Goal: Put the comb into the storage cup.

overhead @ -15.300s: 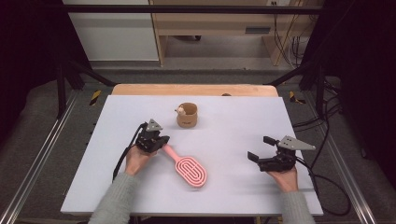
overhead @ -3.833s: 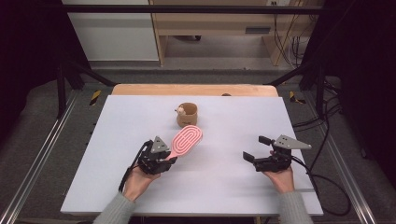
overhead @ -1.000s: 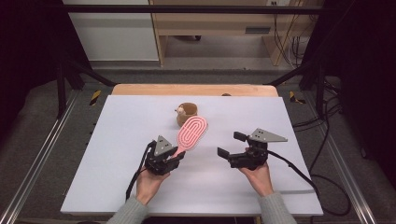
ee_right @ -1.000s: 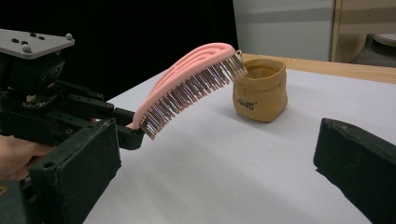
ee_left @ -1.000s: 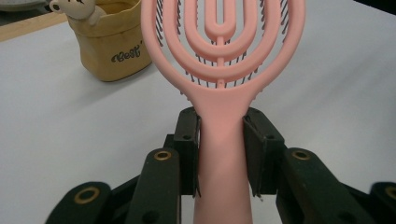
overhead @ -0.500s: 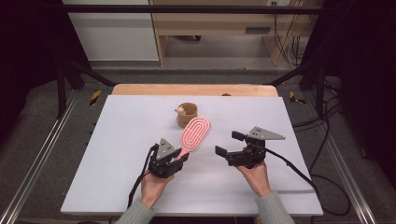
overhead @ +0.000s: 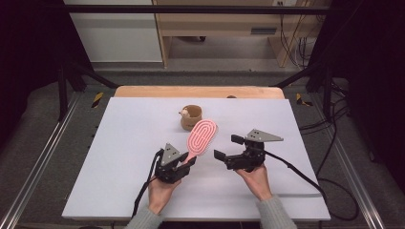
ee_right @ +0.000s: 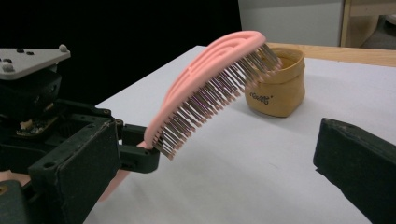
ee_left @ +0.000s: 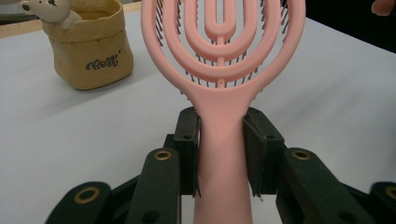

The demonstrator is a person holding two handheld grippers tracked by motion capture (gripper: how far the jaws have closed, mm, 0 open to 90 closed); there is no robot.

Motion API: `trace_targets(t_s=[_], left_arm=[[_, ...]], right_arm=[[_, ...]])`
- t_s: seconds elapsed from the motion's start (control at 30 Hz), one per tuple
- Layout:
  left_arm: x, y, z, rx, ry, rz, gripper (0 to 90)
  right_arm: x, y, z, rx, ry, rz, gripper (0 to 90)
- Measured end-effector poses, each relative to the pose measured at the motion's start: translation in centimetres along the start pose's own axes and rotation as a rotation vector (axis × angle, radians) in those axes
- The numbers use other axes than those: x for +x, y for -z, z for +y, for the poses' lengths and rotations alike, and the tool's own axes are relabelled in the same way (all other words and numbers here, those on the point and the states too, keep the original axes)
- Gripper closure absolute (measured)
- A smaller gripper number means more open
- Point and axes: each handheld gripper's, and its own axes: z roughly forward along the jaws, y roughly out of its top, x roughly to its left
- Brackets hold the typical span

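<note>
White desk (overhead: 119,157) bare apart from a tan fabric pot (overhead: 192,117) far of centre. Pink hairbrush (overhead: 202,136) raised off it, bristles down, head nearing pot; probably bound there. Left claw (overhead: 184,164) pinches handle; right claw (overhead: 223,149) spread, empty, beside it.

One pink hairbrush (overhead: 202,135) at frame center, one tan fabric pouch (overhead: 192,117) just above it with one small bear figure (overhead: 183,112) on its rim. Two handheld grippers: left gripper (overhead: 185,163) lower center, right gripper (overhead: 227,148) right of it. One white table (overhead: 124,157).
</note>
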Motion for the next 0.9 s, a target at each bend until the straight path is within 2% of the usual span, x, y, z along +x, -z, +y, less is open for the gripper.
trace_targets(t_s=[0.7,0.9], left_arm=[[-1.4,-0.8,-0.2,-0.031,-0.018,0.003,68.8],[-1.7,-0.9,-0.1,-0.037,-0.020,0.002,68.8]], right_arm=[[-0.3,-1.3,-0.2,0.008,-0.058,-0.007,1.6],[-0.3,-1.7,-0.1,0.014,-0.057,-0.009,2.2]])
